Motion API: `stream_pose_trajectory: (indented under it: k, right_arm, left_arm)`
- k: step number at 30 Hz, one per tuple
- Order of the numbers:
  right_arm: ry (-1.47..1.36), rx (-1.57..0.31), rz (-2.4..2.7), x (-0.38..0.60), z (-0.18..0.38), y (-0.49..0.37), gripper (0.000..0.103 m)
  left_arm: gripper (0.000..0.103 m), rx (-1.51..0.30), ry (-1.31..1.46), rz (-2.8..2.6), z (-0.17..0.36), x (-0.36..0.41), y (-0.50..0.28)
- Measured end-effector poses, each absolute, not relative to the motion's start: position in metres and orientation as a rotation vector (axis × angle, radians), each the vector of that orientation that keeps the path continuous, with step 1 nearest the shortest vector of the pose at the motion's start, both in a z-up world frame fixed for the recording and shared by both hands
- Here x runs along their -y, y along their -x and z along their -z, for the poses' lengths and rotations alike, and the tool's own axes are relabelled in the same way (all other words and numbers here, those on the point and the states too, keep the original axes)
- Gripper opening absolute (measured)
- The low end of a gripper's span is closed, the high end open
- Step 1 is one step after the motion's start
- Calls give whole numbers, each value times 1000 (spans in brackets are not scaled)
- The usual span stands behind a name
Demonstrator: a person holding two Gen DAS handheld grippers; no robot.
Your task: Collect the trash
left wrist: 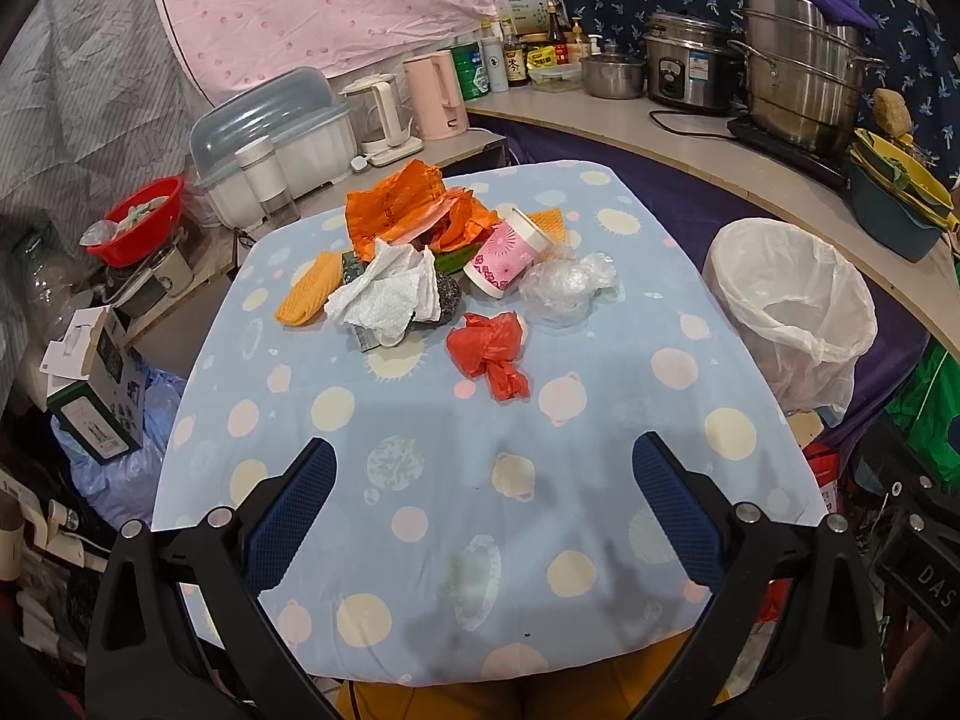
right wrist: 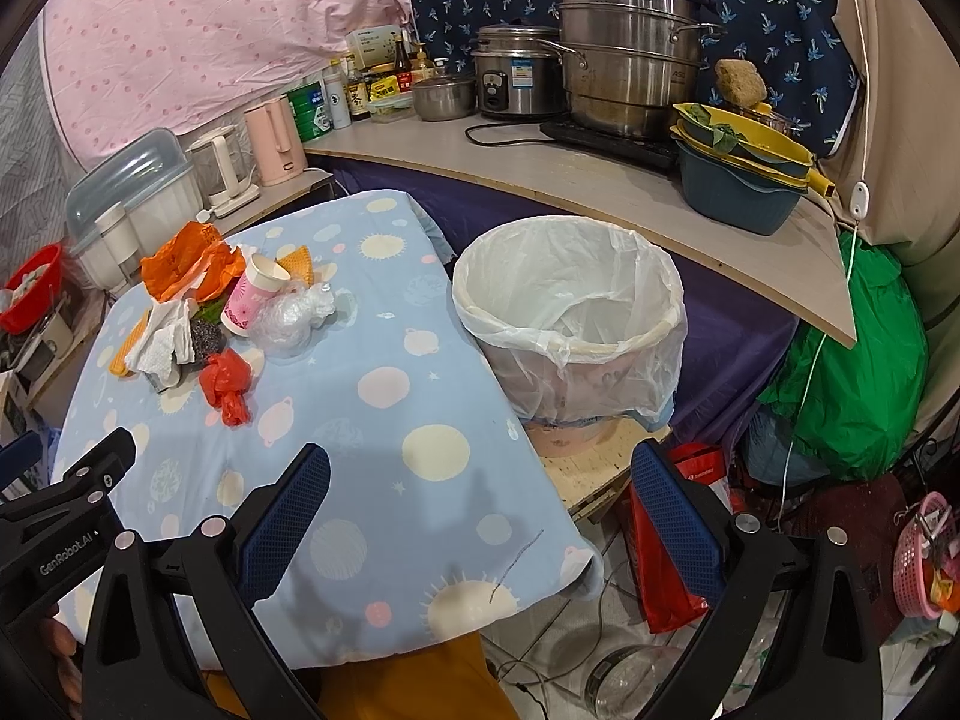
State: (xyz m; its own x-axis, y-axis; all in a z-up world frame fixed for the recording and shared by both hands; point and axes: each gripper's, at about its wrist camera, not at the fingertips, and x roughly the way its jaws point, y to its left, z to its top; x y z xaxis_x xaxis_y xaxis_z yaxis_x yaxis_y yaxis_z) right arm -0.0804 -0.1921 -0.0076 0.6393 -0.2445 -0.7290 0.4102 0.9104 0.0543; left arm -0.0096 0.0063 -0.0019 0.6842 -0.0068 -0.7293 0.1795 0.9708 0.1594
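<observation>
Crumpled red plastic bag (left wrist: 491, 356) beside paper cup (left wrist: 507, 253).

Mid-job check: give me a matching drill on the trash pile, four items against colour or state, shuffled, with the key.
Items:
1. paper cup
2. small knotted bag
3. paper towel
4. bin liner

Descriptions:
A. white, crumpled, on the table
B. translucent white, lining the bin beside the table
C. pink flower print, lying on its side
D. red, nearest the grippers

Pairs: 1-C, 2-D, 3-A, 4-B
</observation>
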Motion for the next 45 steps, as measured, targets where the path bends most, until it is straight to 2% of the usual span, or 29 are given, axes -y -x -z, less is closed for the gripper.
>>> stream_pose_trajectory:
  k: [14,33,39,43,45]
  right_arm:
    - [-221,-803,329,186,20,36,96]
    - [-186,-798,88,121,76,-147,94]
    - [-183,-829,90,113,99,-187,89]
    - [-180,-880,107,115,119,-205,76]
    - [-193,-901,111,119,128,-208,66]
  left_arm:
    - [95,-879,-129,60,15,-39,-35]
    - [96,-933,-54,-39,56,-91,-123]
    - [96,-965,-40,-46,70,-97,-143]
    - [96,-981,-35,-33,78,-93,-151]
    - [96,-982,-37,-21,80,-90,-154]
